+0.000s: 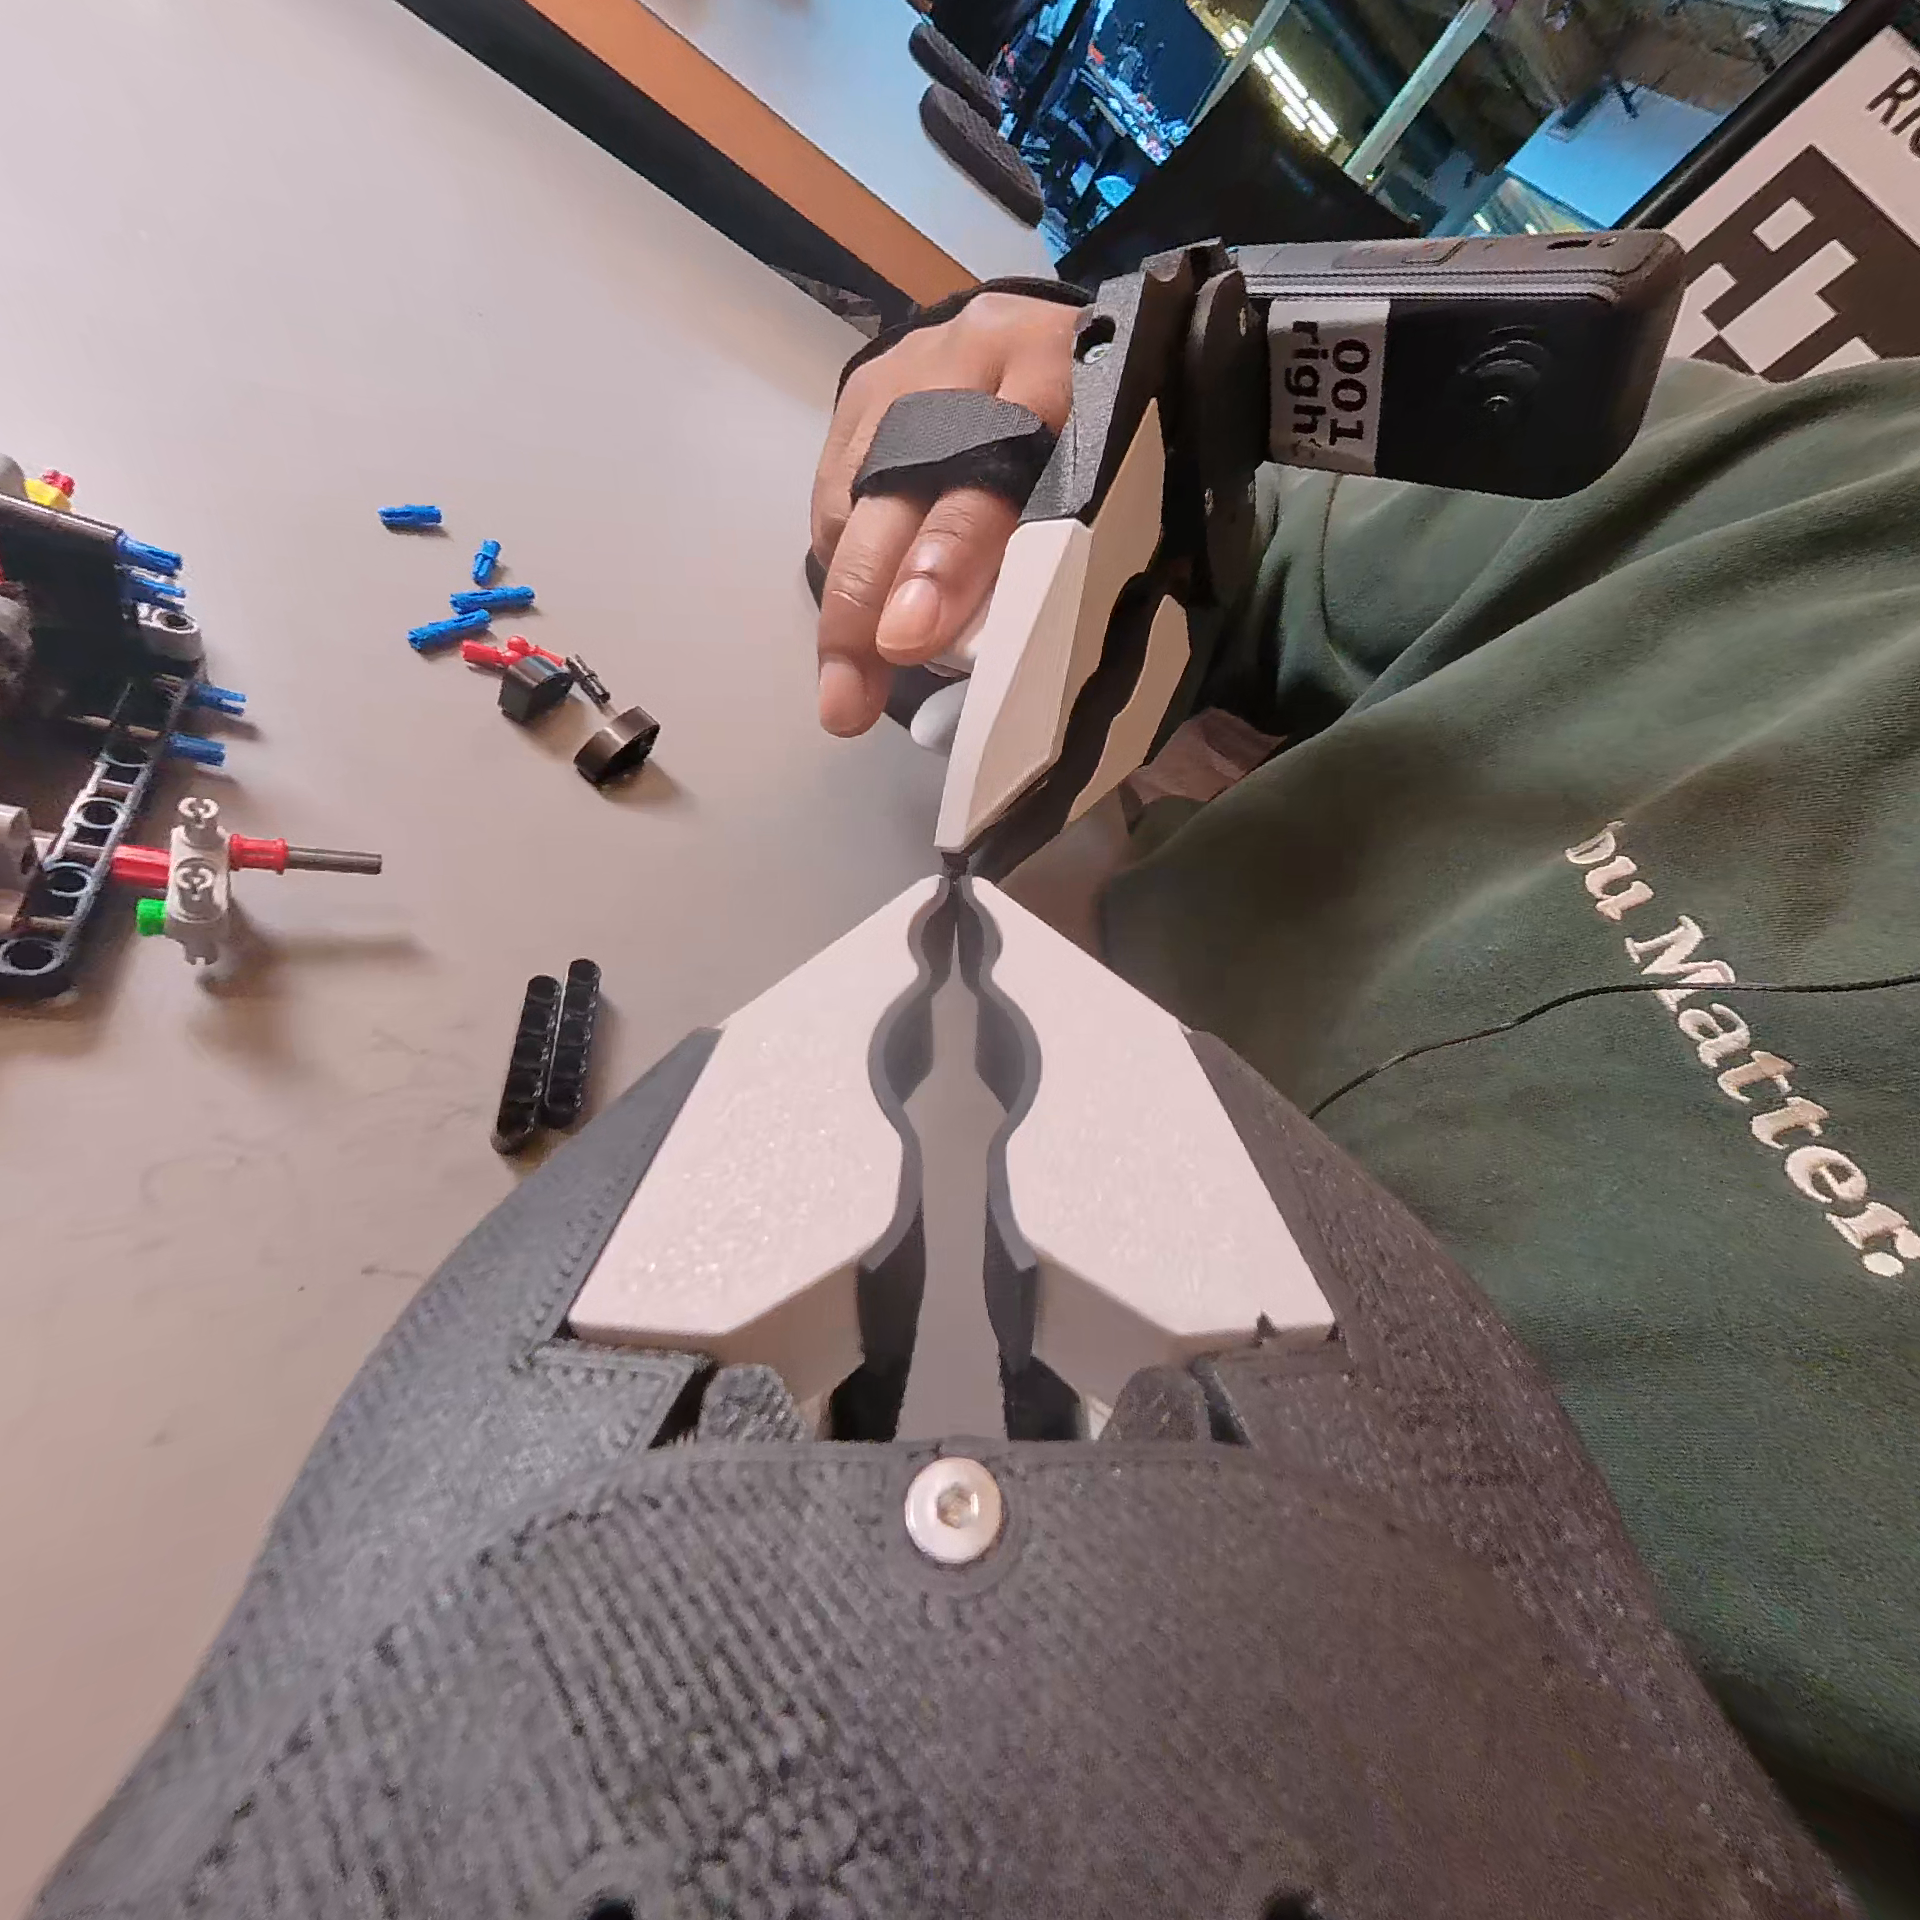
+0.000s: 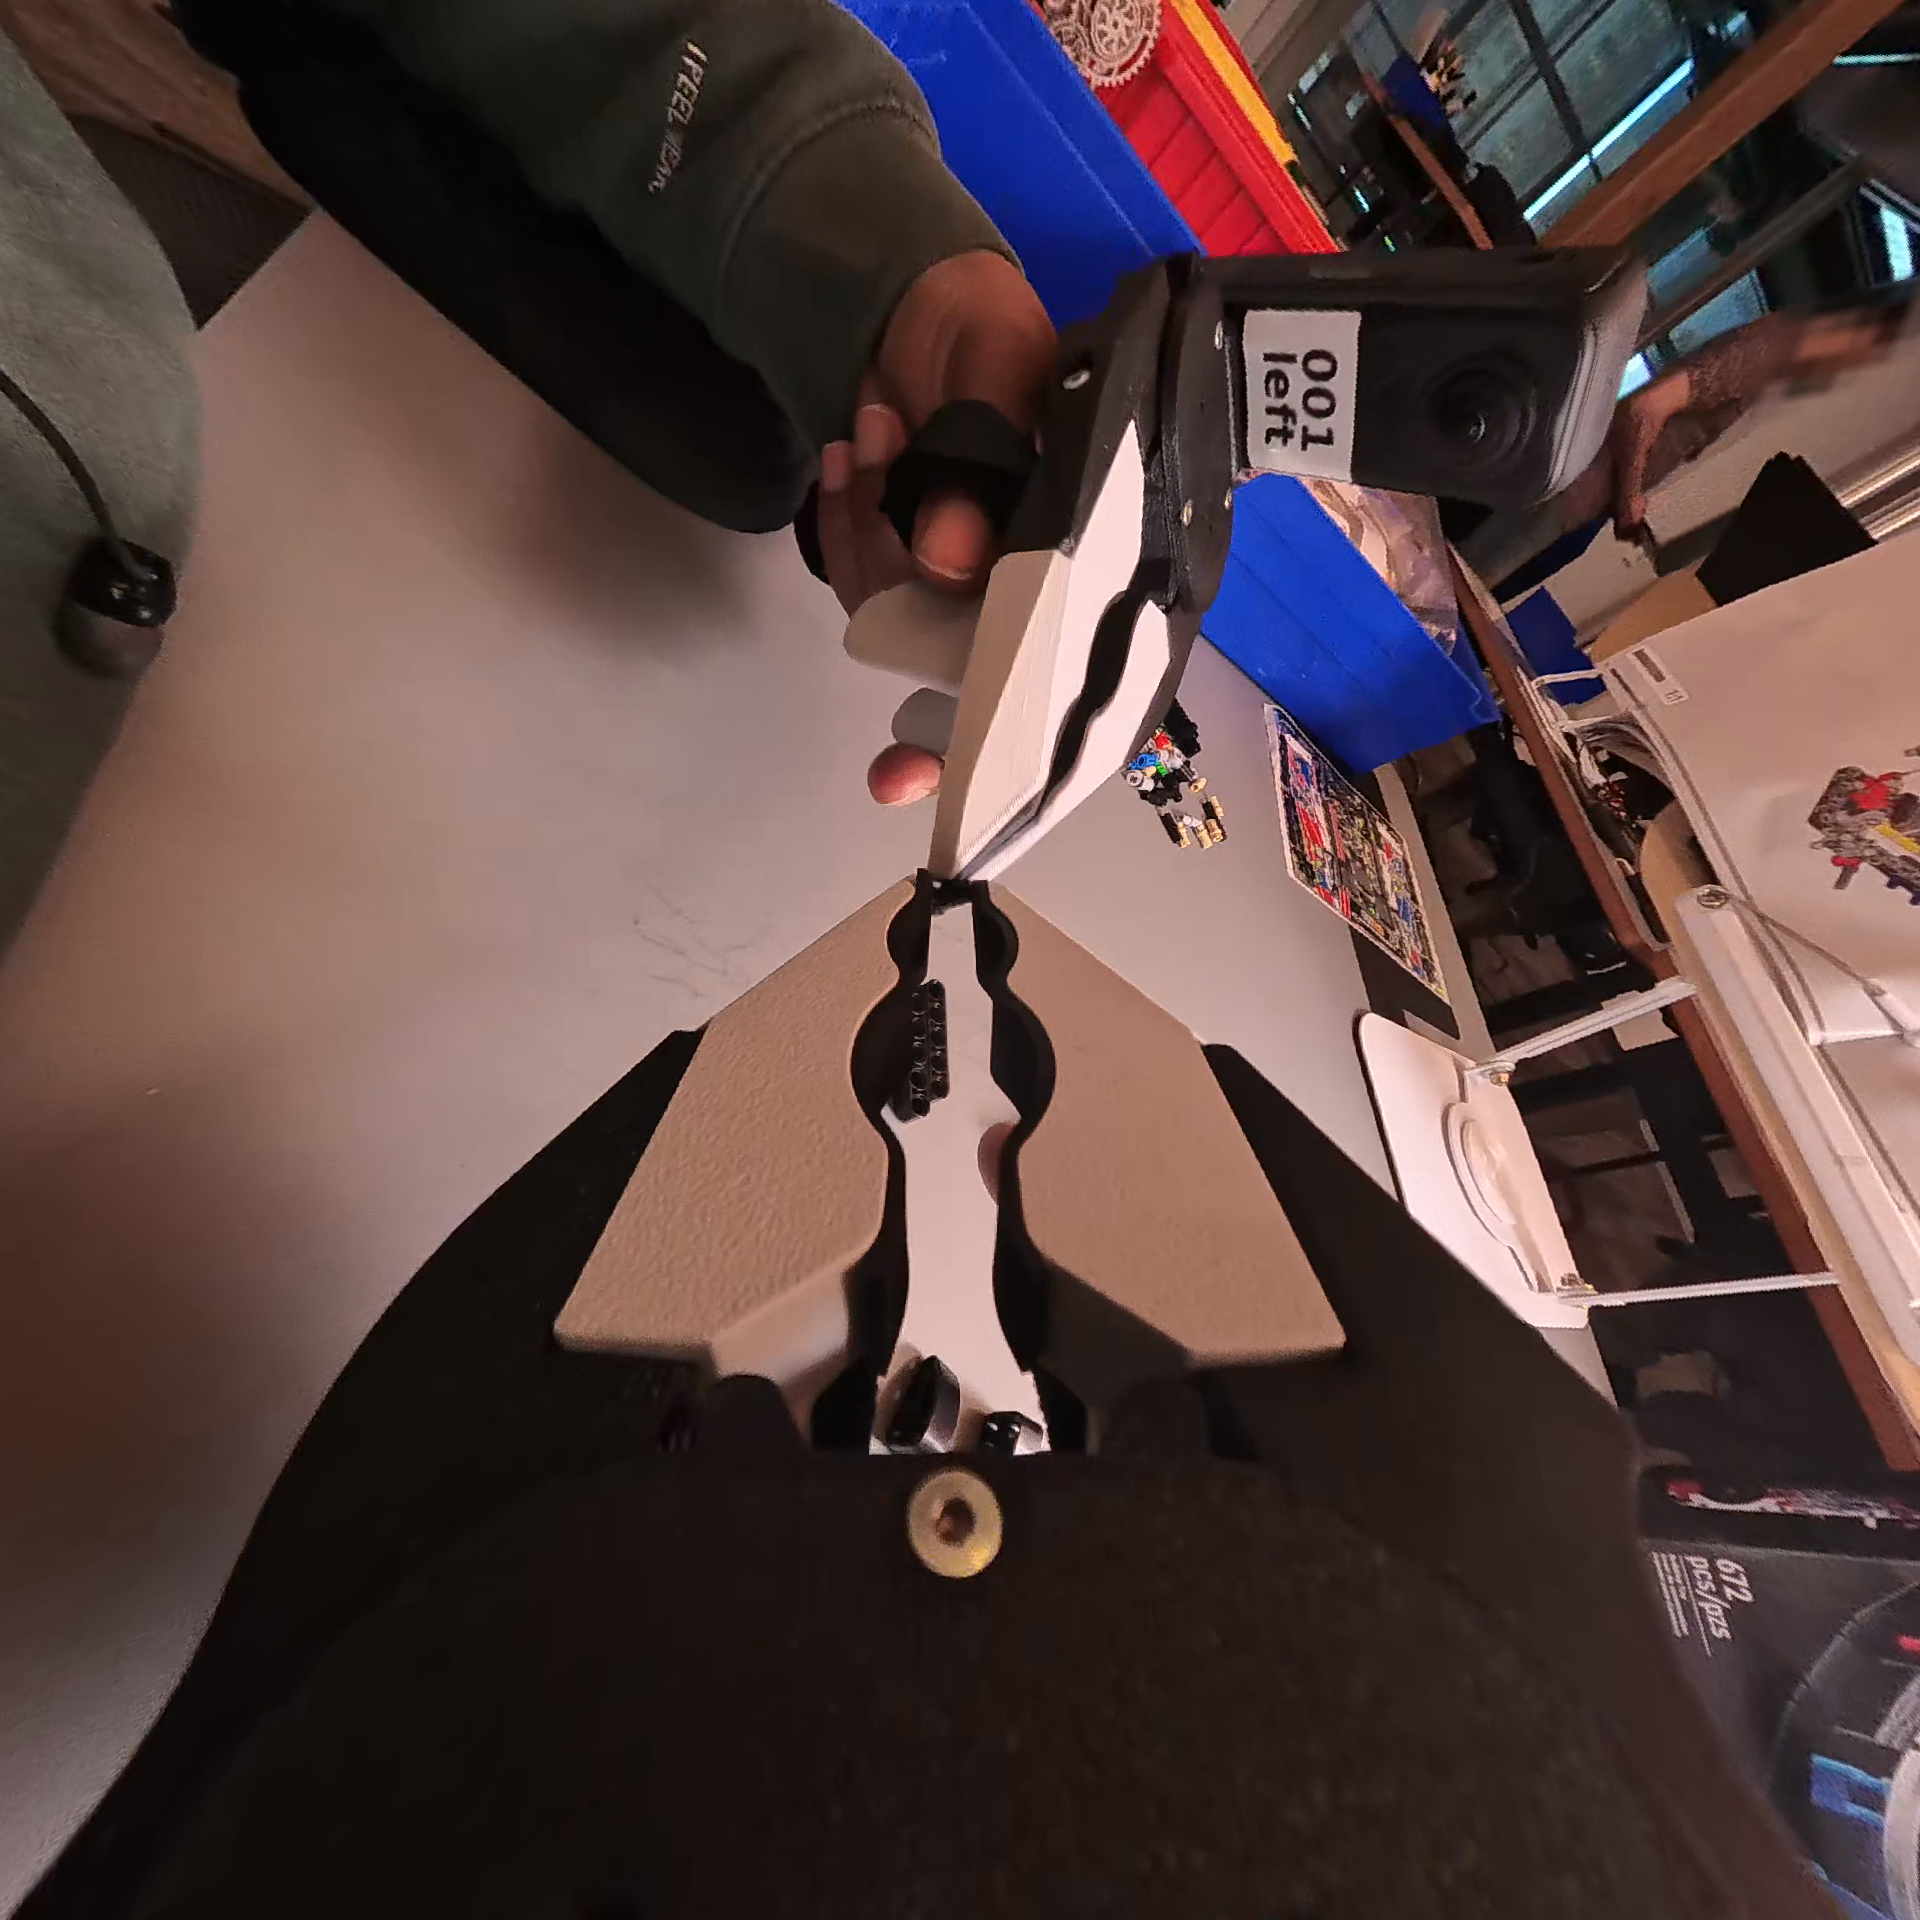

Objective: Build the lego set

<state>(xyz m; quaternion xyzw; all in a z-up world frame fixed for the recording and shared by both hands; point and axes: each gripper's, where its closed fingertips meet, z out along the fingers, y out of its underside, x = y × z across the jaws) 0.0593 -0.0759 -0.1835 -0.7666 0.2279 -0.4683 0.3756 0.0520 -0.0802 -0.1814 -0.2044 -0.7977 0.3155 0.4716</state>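
Observation:
My left gripper (image 1: 951, 885) and right gripper (image 2: 948, 906) meet tip to tip above the table, both closed on one small black pin (image 1: 953, 864) between them. The right gripper (image 1: 961, 847) comes down from above in the left wrist view. The left gripper (image 2: 958, 881) does the same in the right wrist view, where the pin (image 2: 945, 910) lies across my tips. A partly built black Lego frame (image 1: 94, 790) with blue pins sits at the far left. Two black beams (image 1: 551, 1039) lie side by side on the table; they show through my fingers (image 2: 928, 1049).
Loose blue pins (image 1: 457, 613), red pieces (image 1: 499, 652), black round parts (image 1: 618, 743) and a grey connector on a red axle (image 1: 208, 862) lie on the table. A small parts pile (image 2: 1174, 779), a printed sheet (image 2: 1351, 842) and blue bins (image 2: 1330, 603) are beyond. Less than 4 cm separates the two grippers' tips.

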